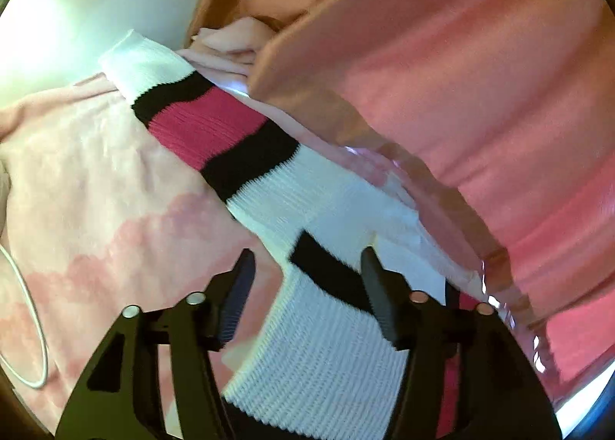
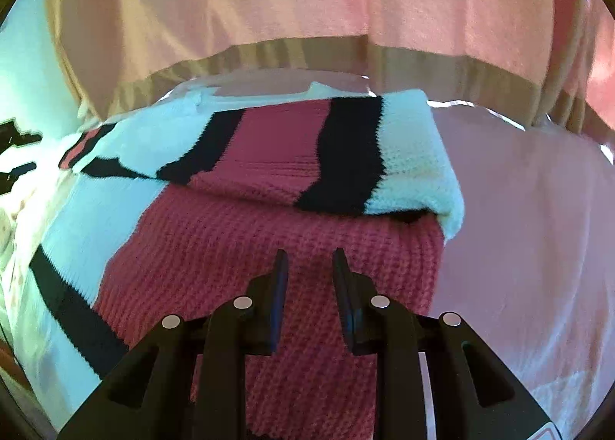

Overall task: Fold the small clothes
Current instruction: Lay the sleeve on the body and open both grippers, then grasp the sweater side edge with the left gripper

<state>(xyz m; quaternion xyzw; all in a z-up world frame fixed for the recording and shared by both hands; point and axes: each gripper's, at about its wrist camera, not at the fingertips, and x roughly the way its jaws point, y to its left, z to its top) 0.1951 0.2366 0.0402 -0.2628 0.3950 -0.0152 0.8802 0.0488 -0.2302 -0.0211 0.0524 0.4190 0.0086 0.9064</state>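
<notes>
A white cable (image 1: pixel 36 344) lay at the left on the pink blanket (image 1: pixel 96 178). The striped knit sweater (image 1: pixel 307 344) lay on that blanket under the left gripper (image 1: pixel 307 259), jaws well apart, holding nothing. The right gripper (image 2: pixel 307 257) hovered over the sweater's folded-over sleeve, jaws slightly parted, empty.

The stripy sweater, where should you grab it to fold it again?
Probably by the striped sweater's right edge, where the white, folded-over part ends in a thick corner. Come from the right, over the bare pink sheet: that edge lies raised, and nothing lies beside it there.
</notes>
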